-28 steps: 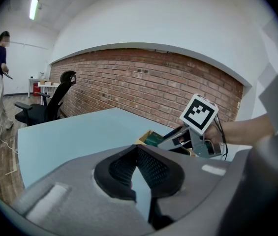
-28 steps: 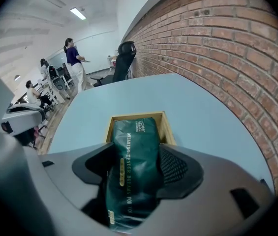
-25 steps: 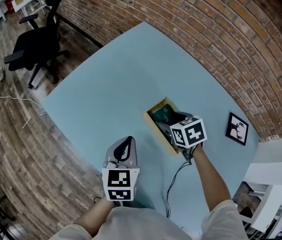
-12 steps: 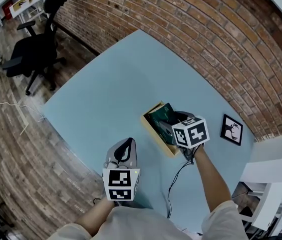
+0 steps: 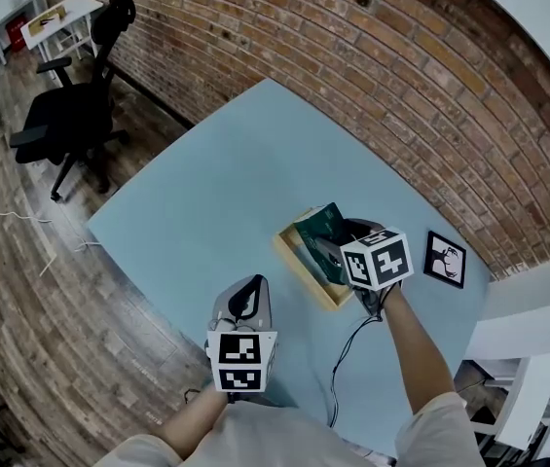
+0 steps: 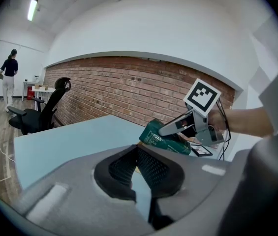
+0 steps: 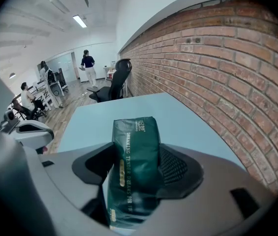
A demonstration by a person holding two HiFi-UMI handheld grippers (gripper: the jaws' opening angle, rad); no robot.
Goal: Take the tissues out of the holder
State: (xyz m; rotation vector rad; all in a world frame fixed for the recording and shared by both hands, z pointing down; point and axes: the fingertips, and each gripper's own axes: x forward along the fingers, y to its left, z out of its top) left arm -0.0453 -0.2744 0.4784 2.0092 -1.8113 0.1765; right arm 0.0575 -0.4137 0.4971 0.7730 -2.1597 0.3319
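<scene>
Item: tissue pack (image 5: 318, 224), green, pinched across width by right tongs (image 7: 138, 163), tilted over wooden holder (image 5: 299, 263) on bench (image 5: 216, 193). Left tongs (image 6: 138, 154): pressed together, empty, well apart. Handling: lift straight up, firm pinch, clear holder rim before swinging aside.

An open-plan office is indicated by a swivel chair (image 5: 70, 110), strip lights (image 7: 79, 21) and people (image 7: 27, 98) apparently seated at workstations.
</scene>
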